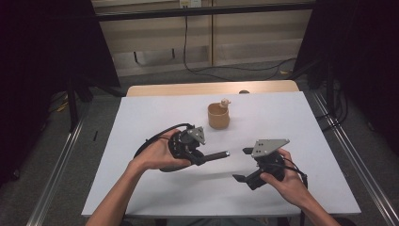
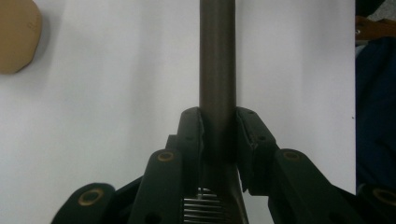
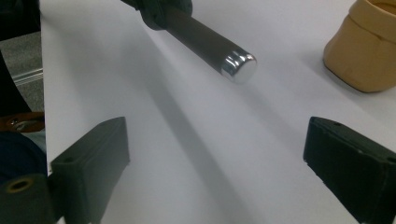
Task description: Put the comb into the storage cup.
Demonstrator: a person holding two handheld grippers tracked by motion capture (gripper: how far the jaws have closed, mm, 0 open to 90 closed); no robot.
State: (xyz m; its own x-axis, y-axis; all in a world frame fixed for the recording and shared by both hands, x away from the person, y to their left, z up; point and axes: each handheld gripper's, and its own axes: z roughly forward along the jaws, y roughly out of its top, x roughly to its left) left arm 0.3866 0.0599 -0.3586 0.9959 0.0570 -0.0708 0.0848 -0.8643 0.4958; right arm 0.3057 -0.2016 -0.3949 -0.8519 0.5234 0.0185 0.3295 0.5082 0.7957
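- High view: the person sits at a white table (image 1: 141,188) and holds one gripper in each hand. The left gripper (image 1: 203,157) is clamped on a dark rod (image 1: 217,155), which lies nearly level above the table and points to the right gripper (image 1: 243,165). The right gripper's jaws stand wide apart with nothing between them, and they are a little apart from the rod's tip. A tan cup (image 1: 219,116) stands farther back near the middle of the table, with a small object at its rim that I cannot make out.
- Left gripper view: the two black jaws press on both sides of the rod (image 2: 217,60), which goes straight away from the camera. The cup (image 2: 18,35) is at the upper left edge.
- Right gripper view: the jaws are released and empty. The rod (image 3: 205,44) comes in from the top and hangs above the table; its shiny metal cap (image 3: 239,68) faces the camera. The cup (image 3: 359,51) is at the upper right.
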